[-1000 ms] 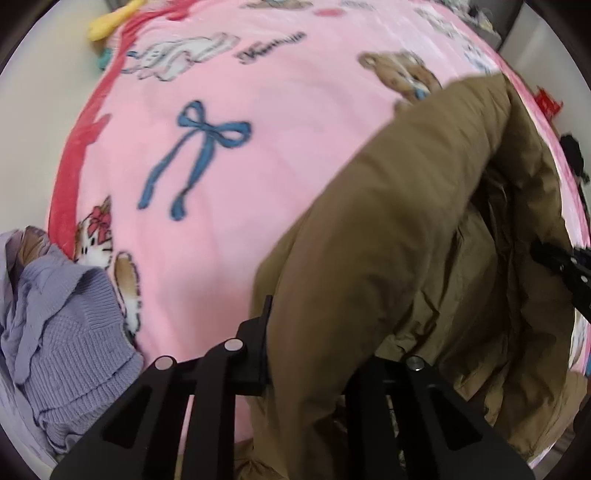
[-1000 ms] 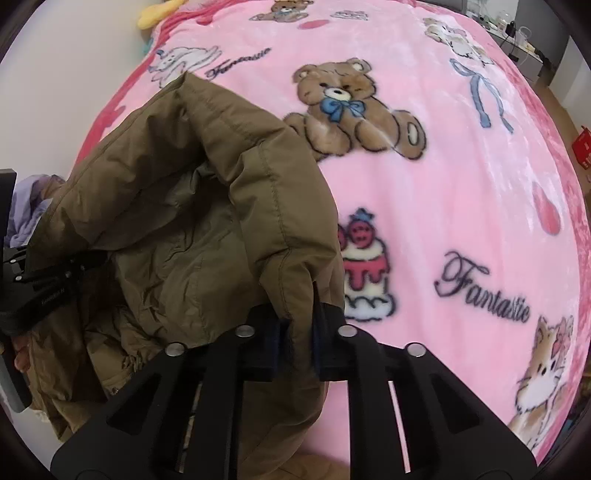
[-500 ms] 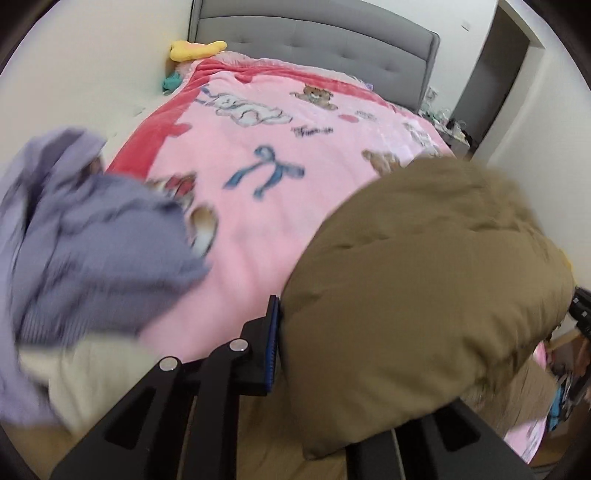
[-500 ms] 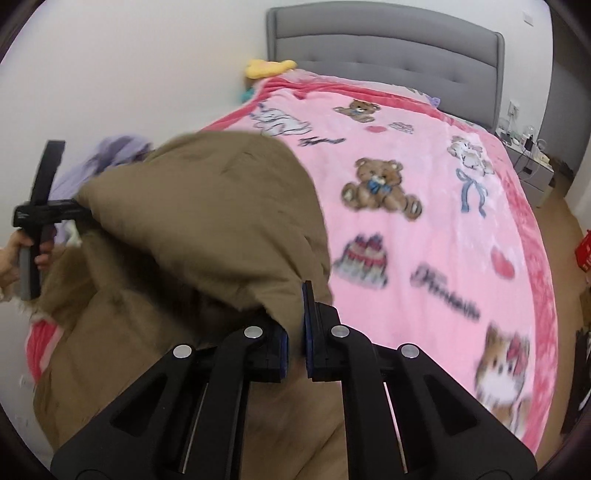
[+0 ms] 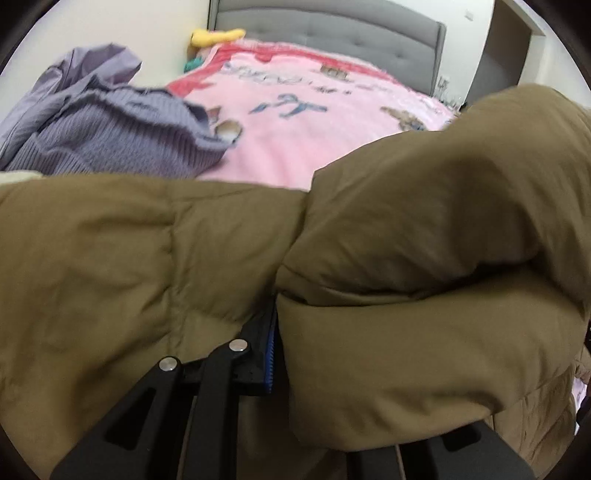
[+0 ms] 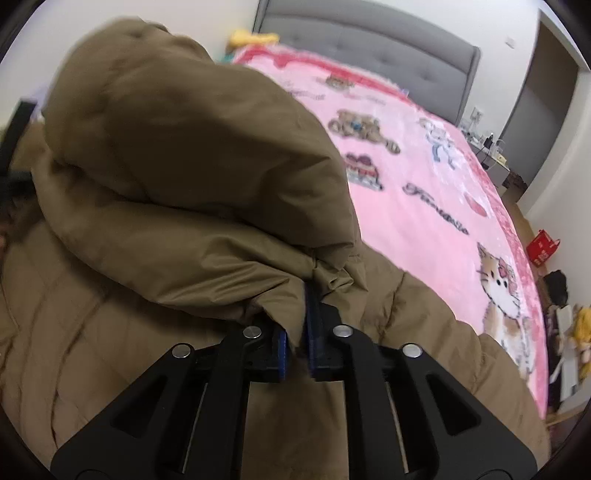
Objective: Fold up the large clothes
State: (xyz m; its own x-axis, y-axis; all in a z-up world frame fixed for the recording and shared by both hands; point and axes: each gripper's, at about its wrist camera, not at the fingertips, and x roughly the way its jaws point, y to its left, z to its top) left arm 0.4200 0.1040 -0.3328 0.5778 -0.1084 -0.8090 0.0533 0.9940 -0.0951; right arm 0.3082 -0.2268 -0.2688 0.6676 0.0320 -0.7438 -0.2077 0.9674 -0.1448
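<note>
**At bed's near edge: brown coat pinched in both tools**

Nearest the lens, bottom centre of the right wrist view: right tool (image 6: 295,343), blue pads almost together, opening a little, a thin ridge of the brown padded coat (image 6: 155,177) pinched between them. Bottom centre of the left wrist view: left tool (image 5: 275,350), only its left finger and blue pad exposed, the other buried under fabric; all but closed, clamped on a fold of the same brown padded coat (image 5: 424,229). Just beyond, filling lower and middle frame in both views: coat bulk, a puffy upper layer doubled over the quilted layer beneath, lying on the near part of the bed. Upper left of the left view: lilac knit sweater (image 5: 110,136), heaped beside the coat. Further back: pink blanket (image 6: 436,184) with bears, a kitten and script lettering. Top of frame: grey tufted headboard (image 5: 332,33), yellow plush toy (image 5: 216,36) at its left corner. Far right of the right view: red bag (image 6: 545,247) on the floor.
</note>
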